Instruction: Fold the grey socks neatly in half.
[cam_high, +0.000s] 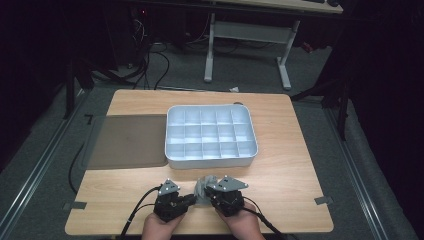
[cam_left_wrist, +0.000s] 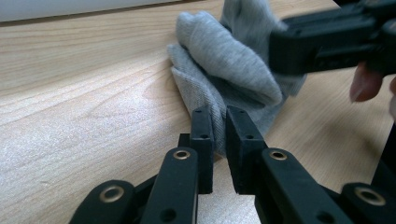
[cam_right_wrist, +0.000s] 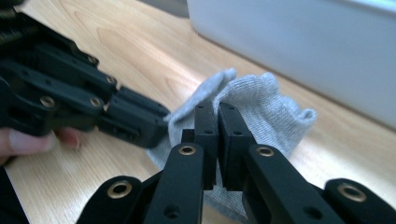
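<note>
Your left gripper (cam_left_wrist: 219, 122) has its jaws pinched on a fold of the grey sock (cam_left_wrist: 233, 60); in the left gripper view the knit fabric is squeezed into the narrow gap between the two black pads. Your right gripper (cam_right_wrist: 217, 119) is clamped on the same sock from the other side, its pads almost meeting with a thin layer of the grey cloth caught between them.

The sock lies bunched and crumpled on the wooden table (cam_high: 280, 175), near its front edge, right between your two grippers. In the high view the sock (cam_high: 204, 186) sits at the meeting point of the left gripper (cam_high: 191, 201) and the right gripper (cam_high: 210, 199), which point inward toward each other. Your left hand (cam_high: 159, 227) and right hand (cam_high: 245, 226) come in from the bottom edge, with a cable trailing from each gripper.

Beyond the sock, farther up the table, stands a white compartment tray (cam_high: 211, 159) with a grid of small cells; the sock is apart from its front wall. To the tray's left a dark flat mat (cam_high: 127, 142) lies on the tabletop, its edge just beside the tray.
</note>
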